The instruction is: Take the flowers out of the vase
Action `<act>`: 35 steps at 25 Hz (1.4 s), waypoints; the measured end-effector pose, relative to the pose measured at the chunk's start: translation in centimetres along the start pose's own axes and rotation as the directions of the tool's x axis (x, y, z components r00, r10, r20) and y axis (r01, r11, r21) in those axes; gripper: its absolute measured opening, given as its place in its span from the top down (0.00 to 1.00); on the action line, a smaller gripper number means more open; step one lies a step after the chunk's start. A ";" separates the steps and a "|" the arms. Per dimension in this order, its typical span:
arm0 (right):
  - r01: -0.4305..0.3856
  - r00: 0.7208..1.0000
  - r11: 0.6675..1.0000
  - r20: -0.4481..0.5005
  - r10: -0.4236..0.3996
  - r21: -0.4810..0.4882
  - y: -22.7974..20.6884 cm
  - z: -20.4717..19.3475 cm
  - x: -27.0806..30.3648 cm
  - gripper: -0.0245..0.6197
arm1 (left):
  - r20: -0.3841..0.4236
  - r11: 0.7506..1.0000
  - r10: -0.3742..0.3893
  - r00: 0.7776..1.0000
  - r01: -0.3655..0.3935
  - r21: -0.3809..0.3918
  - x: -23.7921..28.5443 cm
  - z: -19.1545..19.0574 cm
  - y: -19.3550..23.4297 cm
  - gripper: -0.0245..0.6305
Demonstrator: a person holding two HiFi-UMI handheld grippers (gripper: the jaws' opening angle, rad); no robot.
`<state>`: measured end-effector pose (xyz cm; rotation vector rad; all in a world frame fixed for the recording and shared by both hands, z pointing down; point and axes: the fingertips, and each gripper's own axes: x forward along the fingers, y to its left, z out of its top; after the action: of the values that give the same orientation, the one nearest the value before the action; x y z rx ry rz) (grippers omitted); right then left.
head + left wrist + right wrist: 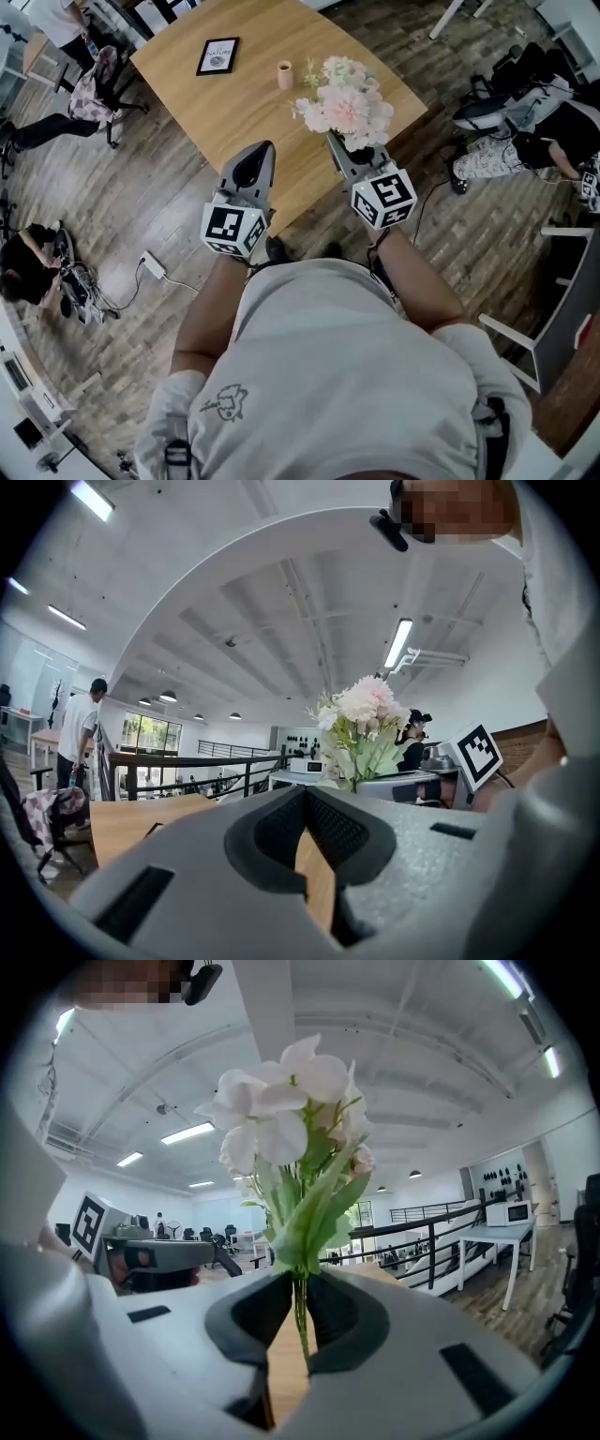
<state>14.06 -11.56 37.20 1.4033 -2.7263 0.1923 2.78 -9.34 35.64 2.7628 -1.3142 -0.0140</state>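
Note:
A bunch of pale pink and white flowers [342, 98] with green leaves stands upright in my right gripper [337, 142], which is shut on the thin green stems [300, 1321]. The blooms [286, 1115] rise above the jaws in the right gripper view. A small pink vase [284, 74] stands on the wooden table [234, 108], apart from the flowers and farther back. My left gripper [264, 150] is level beside the right one, over the table's near edge; its pads meet with nothing between them [306, 794]. The flowers [364, 724] show to its right.
A black-framed picture [217, 55] lies on the table at the back left. A chair with clothes [94, 89] stands left of the table. Bags and a seated person [525, 131] are on the floor at the right. Cables and a power strip [153, 266] lie at lower left.

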 end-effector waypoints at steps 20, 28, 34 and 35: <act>-0.097 0.995 0.995 -0.003 0.097 0.001 3.7 -1.9 -10.5 0.88 | -0.010 0.999 -0.048 0.999 0.048 -0.016 -4.9 -0.4 -9.8 0.96; -0.071 0.997 0.997 0.021 0.070 0.006 9.3 -1.3 -12.9 0.88 | -0.025 0.994 -0.107 0.994 0.108 0.026 -10.7 0.0 -10.8 0.96; -0.047 0.998 0.999 0.044 0.047 -0.003 15.1 -1.4 -14.3 0.88 | -0.008 0.990 -0.136 0.991 0.136 0.024 -16.9 -0.2 -10.3 0.96; -0.043 0.998 0.999 0.048 0.043 -0.006 15.9 -1.4 -14.5 0.88 | -0.005 0.990 -0.137 0.990 0.138 0.021 -17.7 -0.3 -10.1 0.96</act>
<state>9.56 9.51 35.61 1.3665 -2.7948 0.1560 -0.56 10.80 34.64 2.8643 -1.1270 -0.0033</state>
